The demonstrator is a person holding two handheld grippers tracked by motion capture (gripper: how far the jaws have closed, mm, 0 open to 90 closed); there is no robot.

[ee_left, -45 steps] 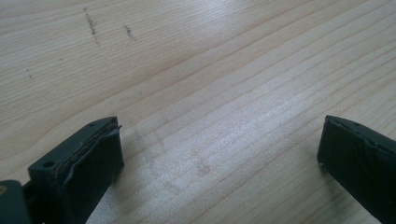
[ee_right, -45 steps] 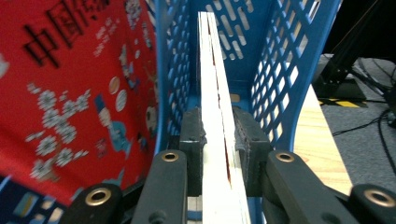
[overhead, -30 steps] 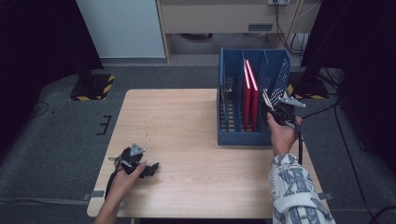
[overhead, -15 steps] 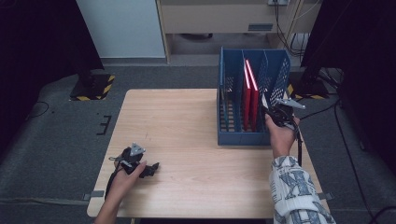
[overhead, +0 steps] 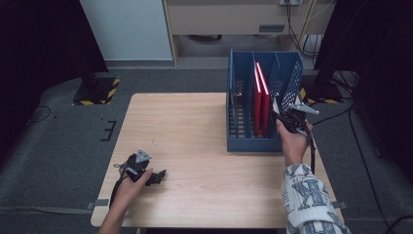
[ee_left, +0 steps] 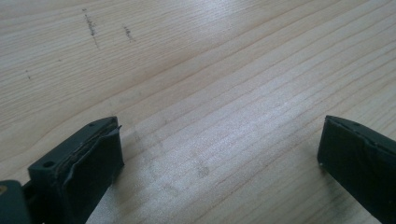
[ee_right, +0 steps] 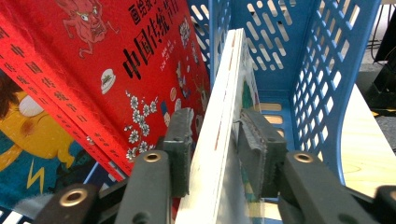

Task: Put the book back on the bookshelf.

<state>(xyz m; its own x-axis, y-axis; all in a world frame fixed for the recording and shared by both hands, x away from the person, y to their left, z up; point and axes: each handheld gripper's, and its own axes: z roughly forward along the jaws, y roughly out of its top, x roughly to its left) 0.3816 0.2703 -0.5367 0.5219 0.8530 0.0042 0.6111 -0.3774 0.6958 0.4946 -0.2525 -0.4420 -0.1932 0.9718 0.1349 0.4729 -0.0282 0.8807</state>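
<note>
Right now we have a thin white-edged book (ee_right: 224, 135) pinched by its spine edge between the jaws of our right hand-held gripper (ee_right: 212, 149), standing on edge at the open front of the blue file rack (overhead: 292, 83), in the compartment just right of the red books (overhead: 260, 97). The grip looks narrow and close to one corner, so we judge the book could pivot or slip if we push it deeper. Its leading edge might also catch on the rack's perforated wall or rub the leaning red covers and jam. A hard shove could slide the whole rack across the counter (overhead: 195, 122). Our left hand-held gripper (overhead: 151, 175) rests on the counter well apart from the rack, jaws spread wide with nothing between them, so nothing braces the rack.
</note>
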